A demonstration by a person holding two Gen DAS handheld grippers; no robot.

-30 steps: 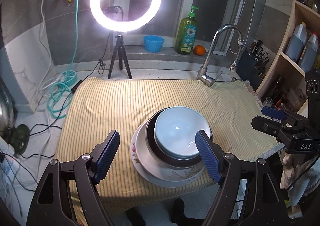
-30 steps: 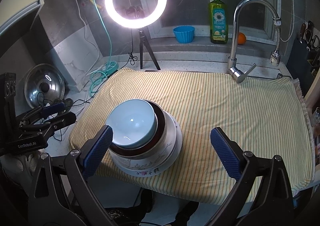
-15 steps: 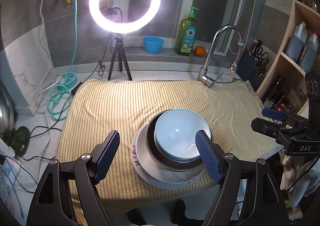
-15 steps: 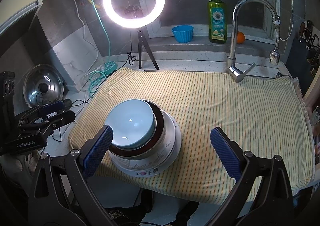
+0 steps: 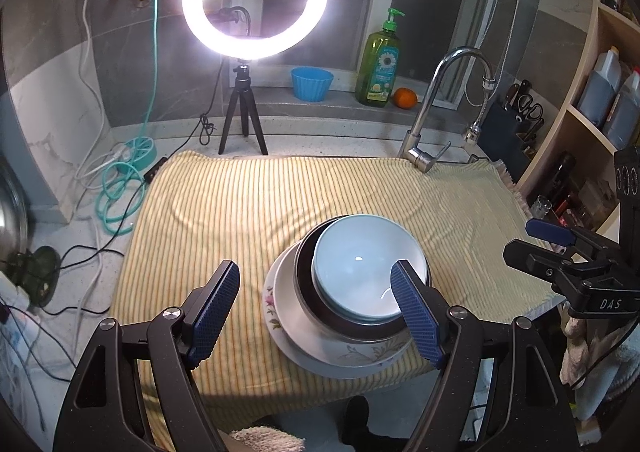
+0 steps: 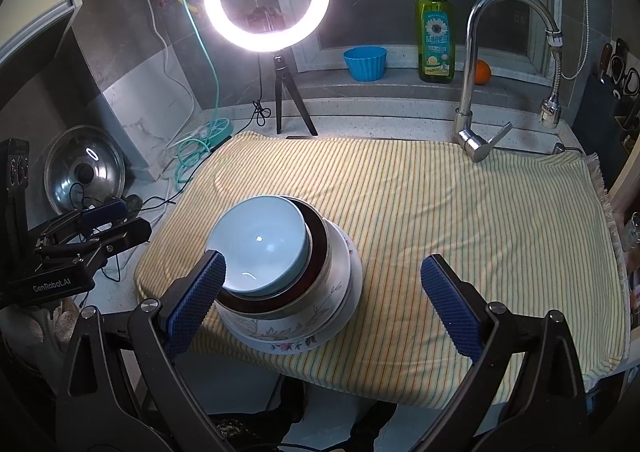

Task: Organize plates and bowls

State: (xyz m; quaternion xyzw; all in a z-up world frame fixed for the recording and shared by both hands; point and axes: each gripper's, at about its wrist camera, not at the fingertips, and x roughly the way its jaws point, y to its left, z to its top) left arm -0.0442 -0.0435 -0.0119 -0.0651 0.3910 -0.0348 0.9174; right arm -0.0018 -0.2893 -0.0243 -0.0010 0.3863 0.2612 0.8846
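A pale blue bowl (image 5: 360, 260) (image 6: 256, 240) tops a stack near the front edge of a yellow striped cloth (image 5: 248, 212) (image 6: 460, 220). Beneath it sits a dark-rimmed bowl (image 5: 303, 268) (image 6: 318, 248), then white floral dishes (image 5: 360, 358) (image 6: 280, 336). My left gripper (image 5: 315, 265) hovers open in front of the stack, its right finger overlapping the bowls' rim in the view. My right gripper (image 6: 324, 258) is open too, its left finger in front of the stack's near side. Each gripper appears in the other's view: the right gripper (image 5: 528, 244), the left gripper (image 6: 116, 218). Neither holds anything.
A ring light on a tripod (image 5: 244, 108) (image 6: 286, 92) stands behind the cloth, and a faucet (image 5: 424, 132) (image 6: 472, 108) at the back right. A soap bottle (image 6: 435, 32), blue cup (image 6: 365, 62) and orange (image 6: 482, 72) sit on the sill. Cables (image 5: 116, 192) and a pot lid (image 6: 84, 172) lie left; shelves (image 5: 600, 100) rise right.
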